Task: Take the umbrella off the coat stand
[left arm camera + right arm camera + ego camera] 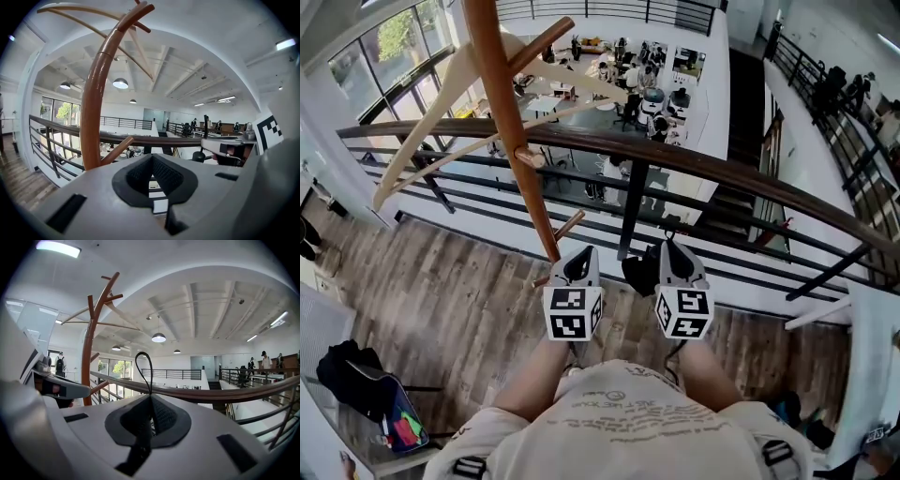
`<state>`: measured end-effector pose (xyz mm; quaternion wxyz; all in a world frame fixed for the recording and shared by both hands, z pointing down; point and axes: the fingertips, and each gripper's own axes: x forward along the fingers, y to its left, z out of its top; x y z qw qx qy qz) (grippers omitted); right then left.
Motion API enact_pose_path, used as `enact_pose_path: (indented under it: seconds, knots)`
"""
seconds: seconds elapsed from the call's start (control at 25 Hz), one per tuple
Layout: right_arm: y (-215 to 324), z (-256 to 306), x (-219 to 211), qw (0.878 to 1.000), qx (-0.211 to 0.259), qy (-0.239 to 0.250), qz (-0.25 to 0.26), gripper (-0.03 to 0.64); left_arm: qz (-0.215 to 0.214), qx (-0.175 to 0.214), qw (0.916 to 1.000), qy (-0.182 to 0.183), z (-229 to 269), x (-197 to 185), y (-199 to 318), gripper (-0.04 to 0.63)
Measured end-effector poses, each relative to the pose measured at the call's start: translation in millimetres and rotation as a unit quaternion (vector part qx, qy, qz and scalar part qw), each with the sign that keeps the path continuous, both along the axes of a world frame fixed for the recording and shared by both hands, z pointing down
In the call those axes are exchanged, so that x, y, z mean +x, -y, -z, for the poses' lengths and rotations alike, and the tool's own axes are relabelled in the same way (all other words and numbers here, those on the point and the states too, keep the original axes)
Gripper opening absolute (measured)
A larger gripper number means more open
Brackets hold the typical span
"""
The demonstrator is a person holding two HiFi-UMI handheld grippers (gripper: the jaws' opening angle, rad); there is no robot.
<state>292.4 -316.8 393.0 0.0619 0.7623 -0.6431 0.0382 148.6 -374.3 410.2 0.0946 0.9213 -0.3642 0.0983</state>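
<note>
Umbrella (639,270) hangs from my right gripper (677,249), beside the coat stand (511,122)

My right jaws pinch its thin strap loop (142,363). The left gripper (578,255) is closed and empty. I judge the cord could slip and drop the umbrella, or a swing could snag the lower peg (567,227) or hit the railing (722,173) ahead.

Left hand-held gripper (580,253) jaws together, right hand-held gripper (669,249) clamped on strap loop (150,380)

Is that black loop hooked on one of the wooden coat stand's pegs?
No, the black loop is pinched in the right gripper's shut jaws, apart from the coat stand.
</note>
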Motion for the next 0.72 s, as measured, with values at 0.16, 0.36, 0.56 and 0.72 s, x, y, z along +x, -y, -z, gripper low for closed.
enact_pose_path:
  seconds: [0.16, 0.36, 0.56, 0.72]
  knots:
    - [-0.3, -2.8, 4.1, 1.0, -0.004, 0.004, 0.001, 0.005, -0.002, -0.003, 1.0, 0.004, -2.2, 6.5, 1.5, 0.005]
    - [5.4, 1.2, 6.3, 1.0, 0.0, -0.001, 0.008, 0.005, -0.008, -0.011, 0.9998, 0.013, -4.0, 14.0, 4.6, 0.005]
    - [7.9, -6.9, 7.5, 1.0, -0.002, 0.005, 0.015, 0.005, 0.0, -0.006, 0.9999, 0.013, -7.7, 14.3, 5.9, 0.005]
    - [7.2, -4.4, 7.0, 1.0, 0.003, 0.008, 0.021, 0.005, 0.005, -0.003, 0.9999, 0.011, -3.9, 12.6, 6.4, 0.005]
